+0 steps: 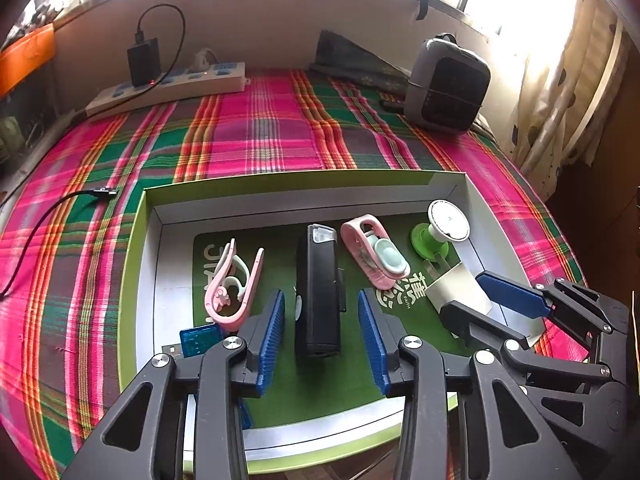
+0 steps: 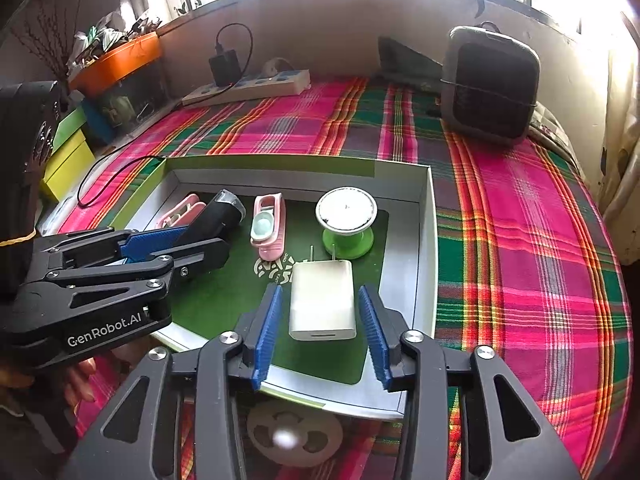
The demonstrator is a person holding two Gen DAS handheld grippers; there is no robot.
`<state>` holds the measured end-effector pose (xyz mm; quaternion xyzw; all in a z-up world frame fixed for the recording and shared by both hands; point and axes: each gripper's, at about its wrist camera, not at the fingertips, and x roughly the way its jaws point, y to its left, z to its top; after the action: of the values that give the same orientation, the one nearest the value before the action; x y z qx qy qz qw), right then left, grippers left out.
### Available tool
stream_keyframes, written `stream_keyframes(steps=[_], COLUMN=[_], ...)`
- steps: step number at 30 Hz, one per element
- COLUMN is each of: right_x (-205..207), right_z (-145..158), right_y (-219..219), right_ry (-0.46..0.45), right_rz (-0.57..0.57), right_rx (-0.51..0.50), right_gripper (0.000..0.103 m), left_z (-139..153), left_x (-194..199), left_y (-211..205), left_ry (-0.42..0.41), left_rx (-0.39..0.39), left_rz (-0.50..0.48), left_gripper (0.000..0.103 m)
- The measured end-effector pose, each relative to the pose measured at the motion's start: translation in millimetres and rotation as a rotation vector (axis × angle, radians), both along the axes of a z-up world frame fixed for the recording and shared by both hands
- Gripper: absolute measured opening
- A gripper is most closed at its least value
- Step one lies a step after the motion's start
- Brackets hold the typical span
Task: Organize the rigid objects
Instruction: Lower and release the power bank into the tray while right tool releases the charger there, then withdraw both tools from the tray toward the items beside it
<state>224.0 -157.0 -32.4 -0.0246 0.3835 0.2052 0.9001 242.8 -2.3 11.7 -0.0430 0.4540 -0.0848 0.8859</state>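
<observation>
Downward-tilted, the left gripper (image 1: 322,332) spreads its fingers, clear of the black flashlight (image 1: 318,288) lying between them in the box (image 1: 136,240), long axis twelve-to-six.

Similarly the right gripper (image 2: 322,334) stands parted around the white charger (image 2: 322,300), prongs toward twelve; "GenRobot.AI" at eight.
</observation>
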Motion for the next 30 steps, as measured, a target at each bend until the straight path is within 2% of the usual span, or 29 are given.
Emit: stream_keyframes(steps=[15, 30], right_x=[-12.4, -41.0], right_z=[9.2, 19.6], right_y=[-4.2, -8.0], right_ry=[-0.034, -0.061], right_rz=[-0.029, -0.056], right_rx=[0.019, 0.037], right_gripper=[0.043, 0.044], left_z=[7.7, 28.7], left_x=[-15.2, -55.8], left_y=[4.2, 19.0], left_ry=[-0.025, -0.082], left_rx=[-0.006, -0.04], left_rz=[0.008, 0.026], left_gripper=[0.038, 0.038])
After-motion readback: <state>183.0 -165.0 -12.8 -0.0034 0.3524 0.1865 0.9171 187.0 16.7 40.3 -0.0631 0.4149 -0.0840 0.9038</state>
